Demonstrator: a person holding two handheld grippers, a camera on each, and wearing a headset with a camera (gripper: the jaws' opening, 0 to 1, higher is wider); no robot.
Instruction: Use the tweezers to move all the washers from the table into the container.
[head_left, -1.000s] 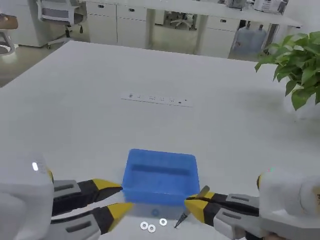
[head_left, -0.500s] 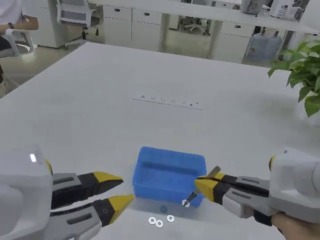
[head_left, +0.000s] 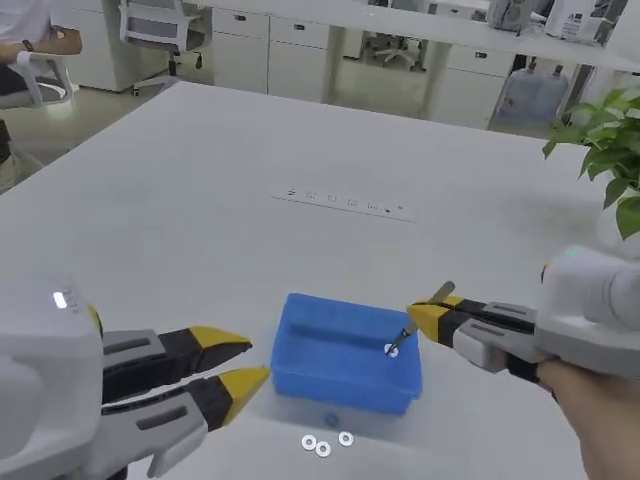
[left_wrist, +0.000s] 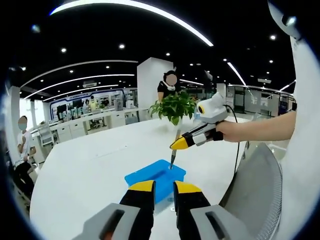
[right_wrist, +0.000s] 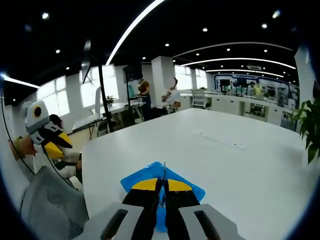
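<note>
A blue container (head_left: 345, 355) sits on the white table near the front edge. My right gripper (head_left: 425, 319) is shut on the tweezers (head_left: 414, 322), whose tip carries a washer (head_left: 391, 349) above the container's right side. Three washers (head_left: 325, 442) lie on the table just in front of the container. My left gripper (head_left: 242, 364) is open to the left of the container, with nothing between its fingers. From the left gripper view, the container (left_wrist: 155, 177) lies beyond my left gripper (left_wrist: 164, 187) and the tweezers (left_wrist: 173, 155) point down into it. My right gripper (right_wrist: 161, 185) hovers over the container (right_wrist: 159, 197).
A power strip (head_left: 345, 204) lies flat mid-table. A potted plant (head_left: 610, 150) stands at the right edge. Chairs and desks fill the room beyond the table. A grey mesh chair back (left_wrist: 250, 200) is close on the right of the left gripper view.
My right gripper has lifted the tweezers with a washer from the table in front of the container and carried it over the container's right side. The left gripper has stayed put.
</note>
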